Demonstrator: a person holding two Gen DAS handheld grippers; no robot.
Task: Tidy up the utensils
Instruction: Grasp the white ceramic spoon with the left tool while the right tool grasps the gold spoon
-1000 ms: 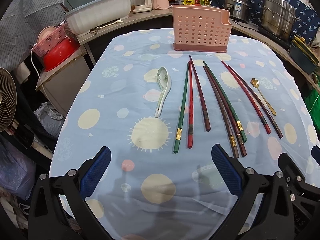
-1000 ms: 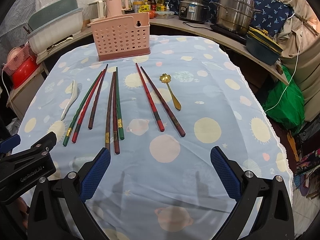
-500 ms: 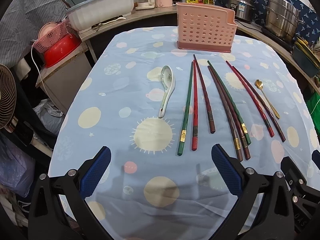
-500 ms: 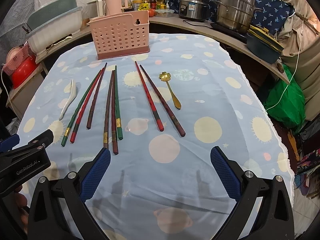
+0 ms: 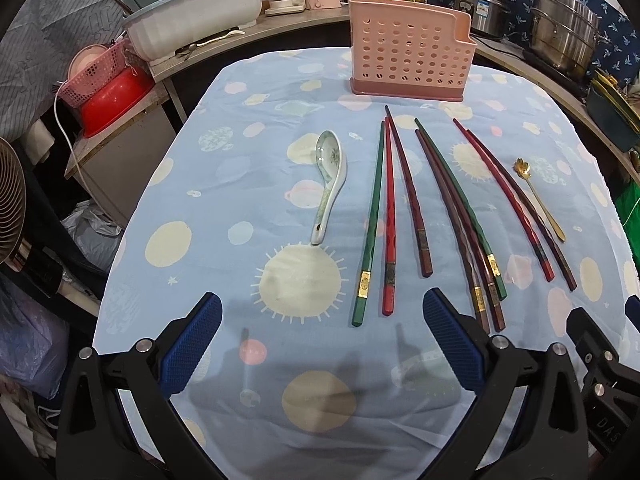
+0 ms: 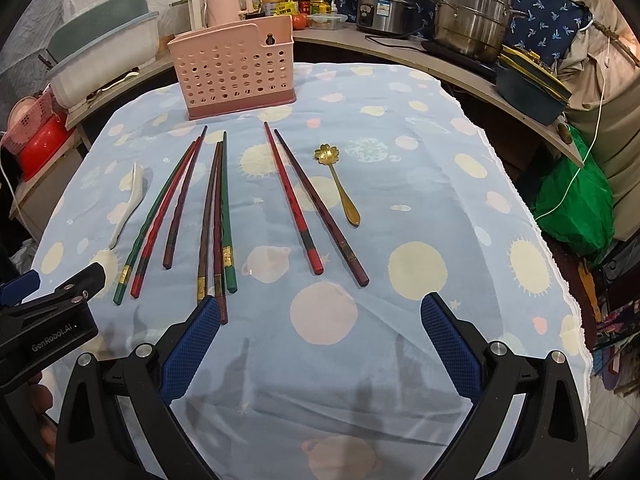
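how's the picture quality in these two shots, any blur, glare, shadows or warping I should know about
Left wrist view: sharp, evenly lit, no glare; the counter edge bows from fisheye warping, and the left tongs throw soft shadows on the tablecloth. Right wrist view: also sharp; dark corners, curved table edge, faint shadows ahead of the right tongs, a mild sheen on the steel pot.

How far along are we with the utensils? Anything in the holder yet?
Nothing looks done: no utensil shows above the pink holder. Nothing is in hand: left gripper and right gripper are open and empty. Left on the cloth: ceramic spoon, eight chopsticks, gold spoon.
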